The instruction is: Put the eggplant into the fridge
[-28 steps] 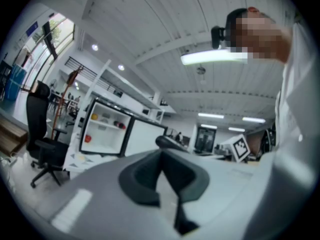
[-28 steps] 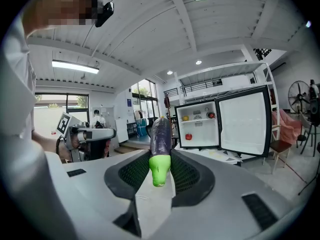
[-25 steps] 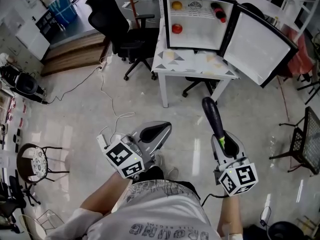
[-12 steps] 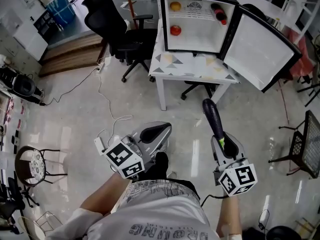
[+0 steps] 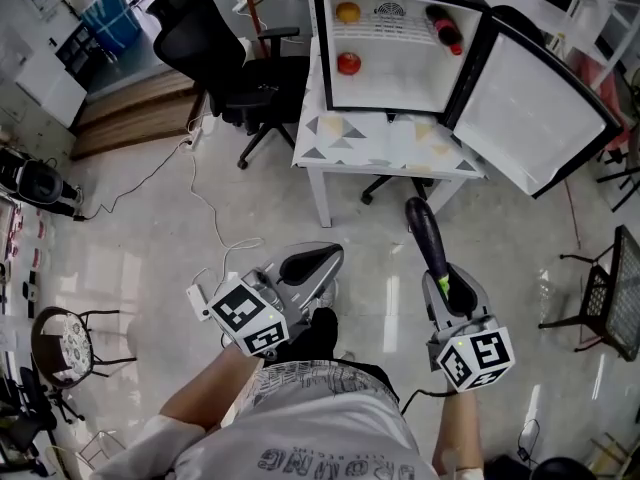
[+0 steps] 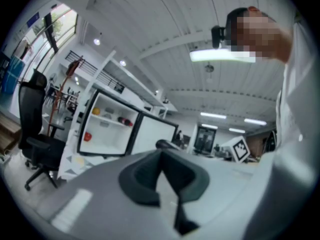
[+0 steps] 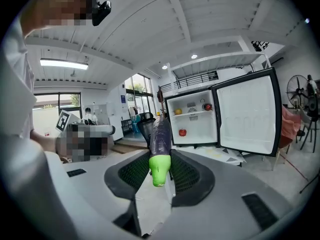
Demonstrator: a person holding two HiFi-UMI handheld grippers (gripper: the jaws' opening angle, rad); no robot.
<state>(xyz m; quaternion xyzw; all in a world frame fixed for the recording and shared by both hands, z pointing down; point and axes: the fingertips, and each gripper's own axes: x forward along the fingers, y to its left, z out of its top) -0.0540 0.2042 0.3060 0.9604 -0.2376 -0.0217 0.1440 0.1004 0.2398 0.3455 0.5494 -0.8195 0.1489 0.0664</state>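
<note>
Grey lettering on the person's white shirt (image 5: 320, 458) lies upside down in the head view, too blurred to spell out. Each gripper's cube bears black square markers. The right gripper (image 5: 441, 276) is clamped on the eggplant (image 5: 428, 238), which points towards the open fridge (image 5: 400, 43), well apart from it. Only the right gripper view shows the green stem end between the pads. The left gripper (image 5: 318, 262) has its jaws together, empty. The fridge, on a white table (image 5: 380, 148), holds an orange fruit (image 5: 347, 12), a red fruit (image 5: 348, 63) and a bottle (image 5: 445, 28).
</note>
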